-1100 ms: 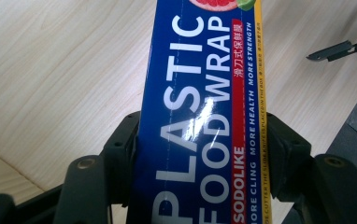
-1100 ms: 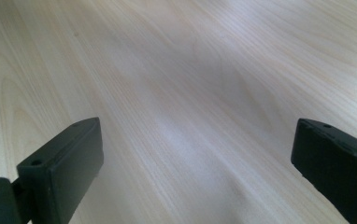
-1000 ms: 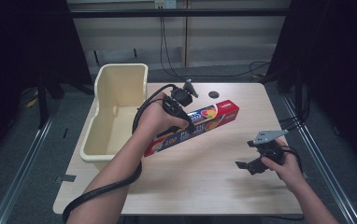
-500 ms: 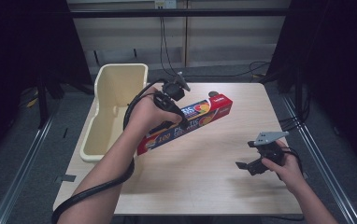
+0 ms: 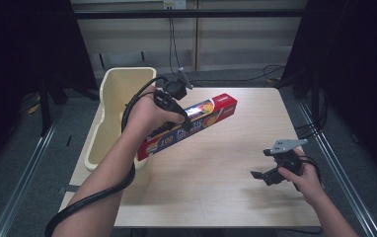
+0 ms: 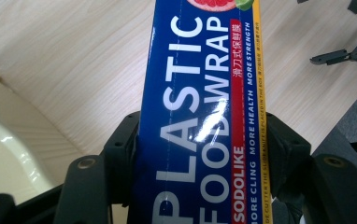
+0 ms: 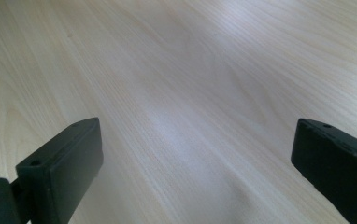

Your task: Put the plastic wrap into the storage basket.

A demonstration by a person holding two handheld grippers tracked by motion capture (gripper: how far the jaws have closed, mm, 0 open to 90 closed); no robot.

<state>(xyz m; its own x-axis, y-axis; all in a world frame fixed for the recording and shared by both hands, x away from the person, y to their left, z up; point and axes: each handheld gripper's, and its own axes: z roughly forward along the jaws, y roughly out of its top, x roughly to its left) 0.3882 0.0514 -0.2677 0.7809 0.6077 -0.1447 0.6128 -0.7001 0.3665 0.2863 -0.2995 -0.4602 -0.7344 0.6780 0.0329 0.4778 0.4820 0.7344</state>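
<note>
Cardboard, long and blue-and-red, the plastic wrap box (image 5: 189,126) is clamped crosswise in the left tongs (image 6: 200,154), lifted off the surface (image 5: 216,182); its long axis slants from the near-left end, beside the cream bin's (image 5: 120,86) rim, up toward the far right; the bin lies just left of the box, so the left hand is nearer; the right tongs (image 5: 264,174) hover released, well apart, holding nothing.

both forearms bare, no sleeves. left gripper (image 5: 176,101): black body, thick black cable looping off the back. right gripper (image 5: 265,174): black, grey three-cornered plate on top, thin black cable. jaws are matte black blocks with round screw holes.
</note>
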